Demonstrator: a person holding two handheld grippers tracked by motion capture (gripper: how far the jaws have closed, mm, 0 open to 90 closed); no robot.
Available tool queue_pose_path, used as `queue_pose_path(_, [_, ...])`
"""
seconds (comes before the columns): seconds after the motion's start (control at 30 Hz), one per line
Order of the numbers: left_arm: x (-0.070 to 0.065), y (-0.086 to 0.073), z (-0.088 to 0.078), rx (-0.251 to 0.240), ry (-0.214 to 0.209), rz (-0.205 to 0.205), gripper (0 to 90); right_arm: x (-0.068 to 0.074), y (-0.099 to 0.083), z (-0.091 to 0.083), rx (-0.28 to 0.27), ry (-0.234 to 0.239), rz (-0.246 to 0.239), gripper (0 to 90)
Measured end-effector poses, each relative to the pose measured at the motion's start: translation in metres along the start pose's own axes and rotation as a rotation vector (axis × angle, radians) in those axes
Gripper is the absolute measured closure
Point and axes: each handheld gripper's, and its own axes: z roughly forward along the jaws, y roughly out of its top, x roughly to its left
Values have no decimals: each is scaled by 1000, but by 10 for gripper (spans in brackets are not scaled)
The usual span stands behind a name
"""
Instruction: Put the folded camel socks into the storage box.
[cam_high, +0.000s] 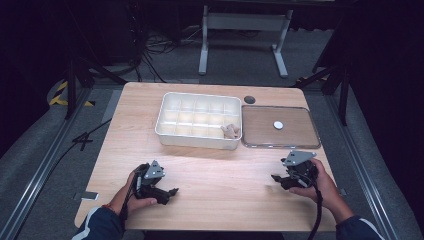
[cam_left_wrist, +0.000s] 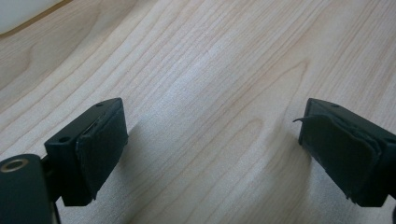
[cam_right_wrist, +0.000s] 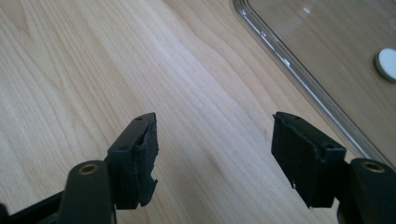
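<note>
Hovering low over bare table | left gripper and right gripper both wide open, holding nothing | clear lid ahead-right of right jaws, white box beyond | step, I judge: approach | next: reach lid edge.

No lettering, labels, brand marks or numbers can be read anywhere here: not on the table, the tray, the lid or the gripper bodies.
</note>
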Motion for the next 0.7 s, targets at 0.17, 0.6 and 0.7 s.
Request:
queue_pose_path(0.17, [0,0,0,0,-1,-2,81,0,-15,2,-7,12,12,324])
queue_pose_path(0.6, [1,1,0,3,4,8,72,-5,-69,-5,-90,68,187,300])
queue_pose_path(0.7, [1,1,1,6,-2,3,63,-7,-86,-6,-170,64,236,277])
